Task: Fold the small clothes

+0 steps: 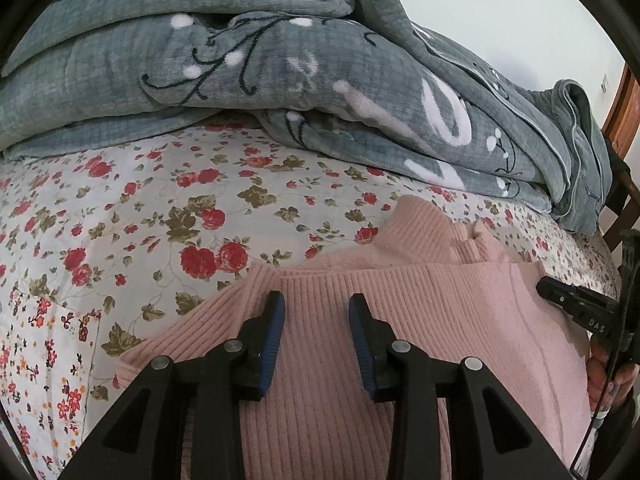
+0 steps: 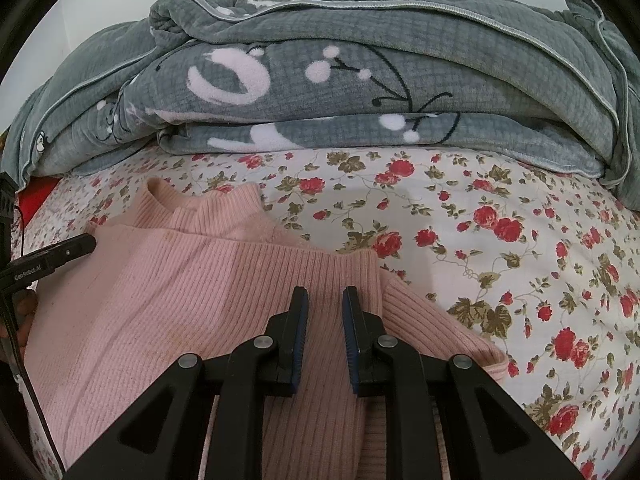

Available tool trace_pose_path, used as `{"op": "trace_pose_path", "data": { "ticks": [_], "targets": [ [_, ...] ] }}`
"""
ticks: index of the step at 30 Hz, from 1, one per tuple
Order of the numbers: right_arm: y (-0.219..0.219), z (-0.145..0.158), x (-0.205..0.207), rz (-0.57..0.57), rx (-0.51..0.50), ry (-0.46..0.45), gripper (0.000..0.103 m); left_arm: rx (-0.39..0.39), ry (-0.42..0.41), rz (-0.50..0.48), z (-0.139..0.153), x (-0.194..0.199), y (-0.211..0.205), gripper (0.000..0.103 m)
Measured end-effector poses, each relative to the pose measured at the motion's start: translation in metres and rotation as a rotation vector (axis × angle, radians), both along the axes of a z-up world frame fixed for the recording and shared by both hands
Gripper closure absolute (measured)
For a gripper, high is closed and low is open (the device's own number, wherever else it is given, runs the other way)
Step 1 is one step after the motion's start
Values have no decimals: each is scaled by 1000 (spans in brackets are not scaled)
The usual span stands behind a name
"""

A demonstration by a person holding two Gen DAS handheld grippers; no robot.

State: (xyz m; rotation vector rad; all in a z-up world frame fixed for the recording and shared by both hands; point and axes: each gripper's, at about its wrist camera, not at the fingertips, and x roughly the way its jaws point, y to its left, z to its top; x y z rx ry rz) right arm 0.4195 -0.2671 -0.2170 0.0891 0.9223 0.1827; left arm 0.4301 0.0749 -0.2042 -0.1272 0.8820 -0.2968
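Black linkage and blue-padded fingers fill the bottom of both views: left gripper has jaws parted wide with nothing between them, hovering low over the pink ribbed sweater; whether the pads touch the knit, cannot tell. Right gripper also parted, a narrower gap, empty, over the same sweater near its right edge. Sweater lies on the floral bedsheet, collar toward the far side, sleeves apparently already turned in over the body, so likely a mid-fold state, grippers placed one on each side to take hold for the next fold across. Folded grey fleece blanket stacked at the back, well clear of the work area, probably just pushed aside. Wooden furniture edge at far right of the left view. Writing: "GenRobot.AI" reads on the left gripper's finger seen from the right wrist; "DAS" reads on the right gripper's finger in the left view, other letters unclear.
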Motion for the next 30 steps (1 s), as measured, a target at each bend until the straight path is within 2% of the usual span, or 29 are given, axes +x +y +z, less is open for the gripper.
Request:
{"op": "trace_pose_path", "data": {
  "ticks": [3, 5, 8, 10, 13, 16, 18, 20, 21, 25, 28, 30],
  "targets": [
    [-3, 1, -1, 27, 53, 3, 71, 18, -5, -8, 0, 0, -3, 68],
    [-4, 4, -3, 53, 102, 7, 56, 24, -11, -15, 0, -1, -4, 66],
    [-5, 16, -9, 34, 91, -7, 54, 25, -25, -36, 3, -4, -6, 58],
    [-5, 28, -17, 22, 58, -21, 53, 10, -39, -64, 7, -7, -7, 46],
    [-2, 51, -41, 14, 25, -58, 53, 7, -72, -66, 14, -15, -8, 44],
    [0, 64, -76, 38, 91, -54, 50, 18, -115, -65, 26, -26, -10, 44],
    [-1, 66, -99, 13, 119, -51, 50, 50, -181, -63, 43, -41, -9, 44],
    [-1, 66, -118, 2, 142, -45, 50, 33, -237, -28, 60, -61, 1, 44],
    [1, 67, -129, 3, 153, -46, 50, -5, -236, -6, 68, -75, 11, 43],
    [21, 72, -164, 19, 135, -85, 50, -26, -190, 31, 76, -118, 36, 43],
    [47, 71, -181, 37, 83, -127, 50, -48, -129, 81, 65, -153, 60, 42],
    [66, 67, -190, 46, 49, -150, 50, -95, -70, 96, 51, -170, 73, 42]
  ]
}}
